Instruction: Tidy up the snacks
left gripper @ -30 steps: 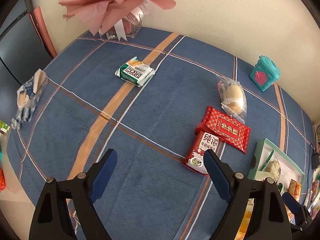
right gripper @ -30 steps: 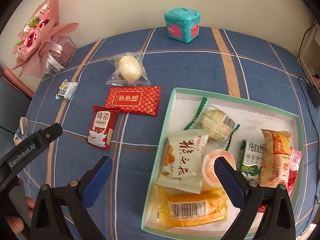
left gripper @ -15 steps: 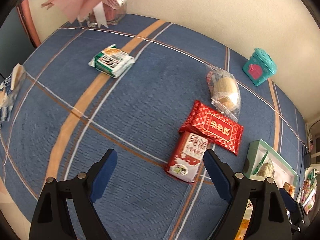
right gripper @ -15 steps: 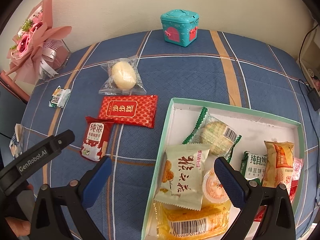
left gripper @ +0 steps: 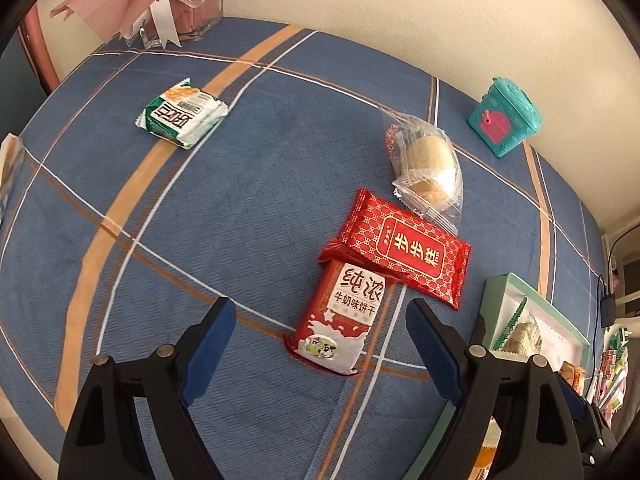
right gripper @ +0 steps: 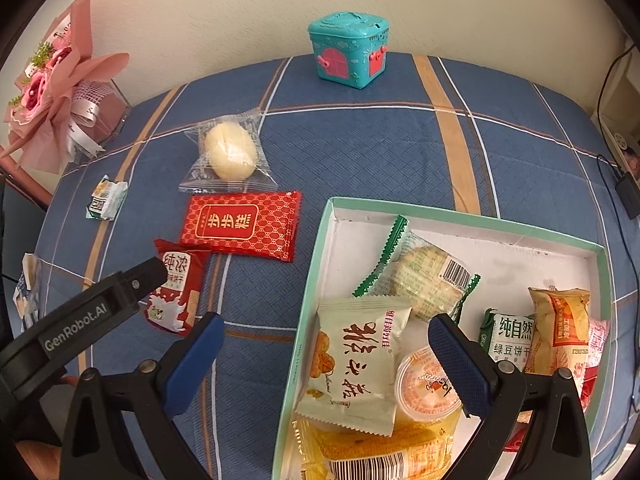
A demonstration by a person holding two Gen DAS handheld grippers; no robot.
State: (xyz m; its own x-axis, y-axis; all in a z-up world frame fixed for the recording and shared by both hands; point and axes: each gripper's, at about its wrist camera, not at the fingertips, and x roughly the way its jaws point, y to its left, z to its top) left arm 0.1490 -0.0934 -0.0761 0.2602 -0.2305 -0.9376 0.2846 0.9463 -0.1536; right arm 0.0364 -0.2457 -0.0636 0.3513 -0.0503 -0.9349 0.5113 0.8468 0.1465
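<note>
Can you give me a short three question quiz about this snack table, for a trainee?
1. True or false: the left tool is shut on the red milk biscuit packet.
2. Which snack touches the red milk biscuit packet? A) green biscuit pack B) red patterned packet C) clear-wrapped bun
3. Fill in: the jelly cup lies inside the ____.

Key
1. False: its jaws stand open above the packet, nothing between the pads.
2. B: the packet's top end overlaps the patterned packet's edge.
3. Green-rimmed box, along with the other collected snacks.
</note>
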